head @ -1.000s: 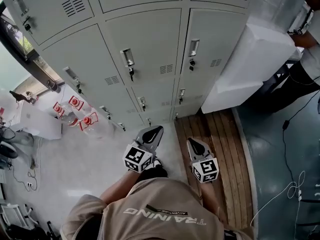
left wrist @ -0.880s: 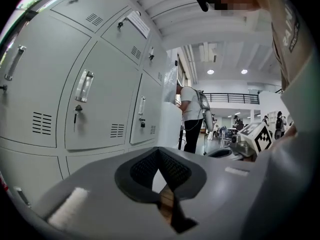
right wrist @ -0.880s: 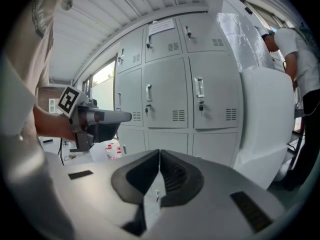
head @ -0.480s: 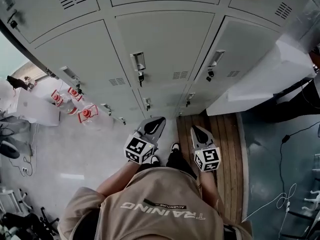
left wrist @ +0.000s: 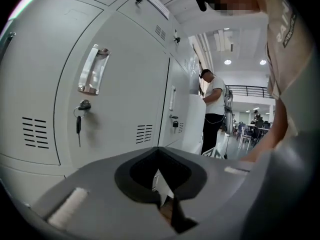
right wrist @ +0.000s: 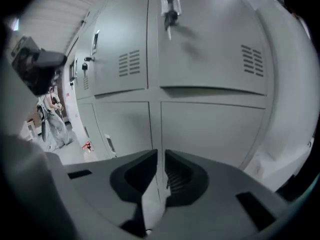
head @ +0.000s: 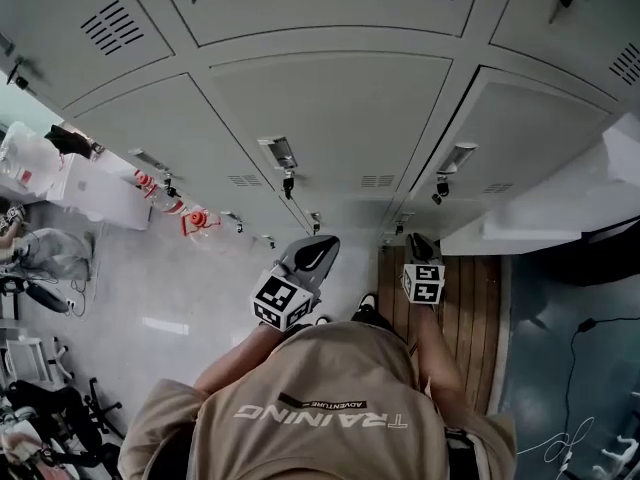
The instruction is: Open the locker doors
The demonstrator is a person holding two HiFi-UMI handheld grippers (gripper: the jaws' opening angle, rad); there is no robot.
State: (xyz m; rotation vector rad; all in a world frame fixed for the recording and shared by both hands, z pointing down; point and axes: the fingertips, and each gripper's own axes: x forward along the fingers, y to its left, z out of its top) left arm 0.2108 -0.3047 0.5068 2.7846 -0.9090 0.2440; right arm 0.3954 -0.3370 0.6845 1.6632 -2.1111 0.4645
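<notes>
Grey locker doors (head: 330, 108) fill the head view, all closed, each with a metal handle (head: 279, 153) and a hanging key (head: 288, 181). My left gripper (head: 312, 255) is shut and empty, held a little short of the middle column. In the left gripper view its jaws (left wrist: 159, 151) point past a door handle (left wrist: 93, 69) and key (left wrist: 79, 124). My right gripper (head: 421, 248) is also shut and empty, below the right door's handle (head: 457, 158). In the right gripper view its jaws (right wrist: 161, 154) face the seam between lower doors, with a keyed handle (right wrist: 170, 9) above.
A big white block (head: 560, 208) leans against the lockers at the right, above a wooden platform (head: 470, 308). Red-capped bottles (head: 195, 220) lie on the floor at the left. A cable (head: 580, 328) runs over the right floor. A person in a white shirt (left wrist: 212, 109) stands farther along the lockers.
The lockers have come closer in the head view. My right gripper has moved forward towards the lockers; the left has shifted only slightly. Both stay shut.
</notes>
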